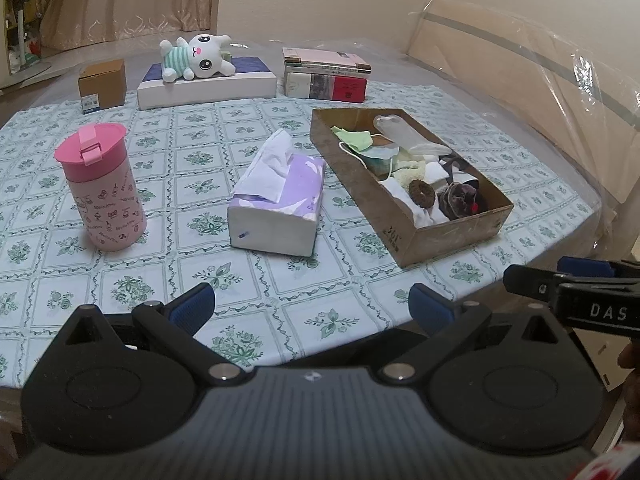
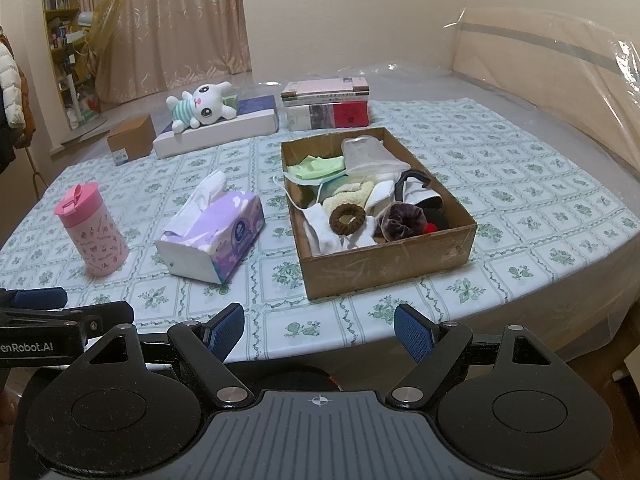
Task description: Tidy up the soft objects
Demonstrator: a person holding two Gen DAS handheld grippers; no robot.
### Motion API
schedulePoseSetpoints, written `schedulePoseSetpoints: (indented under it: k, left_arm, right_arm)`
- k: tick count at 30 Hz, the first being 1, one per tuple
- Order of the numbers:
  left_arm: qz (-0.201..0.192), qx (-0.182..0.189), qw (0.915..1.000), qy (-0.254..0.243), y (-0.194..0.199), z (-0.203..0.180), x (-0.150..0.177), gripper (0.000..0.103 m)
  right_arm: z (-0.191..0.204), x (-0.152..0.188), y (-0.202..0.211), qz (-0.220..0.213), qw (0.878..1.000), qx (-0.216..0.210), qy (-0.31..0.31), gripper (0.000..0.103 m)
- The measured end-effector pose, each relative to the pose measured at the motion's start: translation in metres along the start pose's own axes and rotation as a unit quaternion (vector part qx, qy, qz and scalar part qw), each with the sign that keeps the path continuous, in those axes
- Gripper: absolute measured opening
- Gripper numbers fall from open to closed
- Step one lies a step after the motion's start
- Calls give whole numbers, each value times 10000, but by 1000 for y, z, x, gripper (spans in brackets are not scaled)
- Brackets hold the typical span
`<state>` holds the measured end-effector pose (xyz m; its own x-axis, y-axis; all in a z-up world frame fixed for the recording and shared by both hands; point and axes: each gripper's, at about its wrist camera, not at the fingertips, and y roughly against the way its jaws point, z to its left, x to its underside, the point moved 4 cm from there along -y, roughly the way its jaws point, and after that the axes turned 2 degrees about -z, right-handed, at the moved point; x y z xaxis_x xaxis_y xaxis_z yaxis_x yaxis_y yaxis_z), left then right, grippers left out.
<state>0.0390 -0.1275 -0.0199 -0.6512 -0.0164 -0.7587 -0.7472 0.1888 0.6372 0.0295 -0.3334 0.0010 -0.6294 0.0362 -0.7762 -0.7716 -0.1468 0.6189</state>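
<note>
Jaws of both the left gripper [image 1: 311, 307] and right gripper [image 2: 319, 330] are standing wide, gripping nothing; ahead, a brown cardboard box [image 2: 384, 258] is holding crumpled soft cloths [image 2: 320, 168] and fuzzy scrunchies [image 2: 347, 219].

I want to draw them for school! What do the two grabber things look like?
Both grippers, left and right, are black, with ribbed grey middles, round black side discs, silver pins and blue textured fingertip pads. White lettering runs along each one's side.

A: What do the left tongs [image 1: 311, 307] look like?
B: Black arms, blue bumpy pads, shiny round screws.
A: And the right tongs [image 2: 319, 332]?
B: The same. White letters are printed on their side.
</note>
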Motion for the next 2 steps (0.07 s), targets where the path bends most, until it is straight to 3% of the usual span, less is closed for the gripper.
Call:
schedulePoseSetpoints:
  k: [2]
  left_arm:
    - [-15, -13, 10000, 10, 0, 0, -2, 102]
  right_arm:
    - [0, 1, 0, 2, 10000, 5, -1, 82]
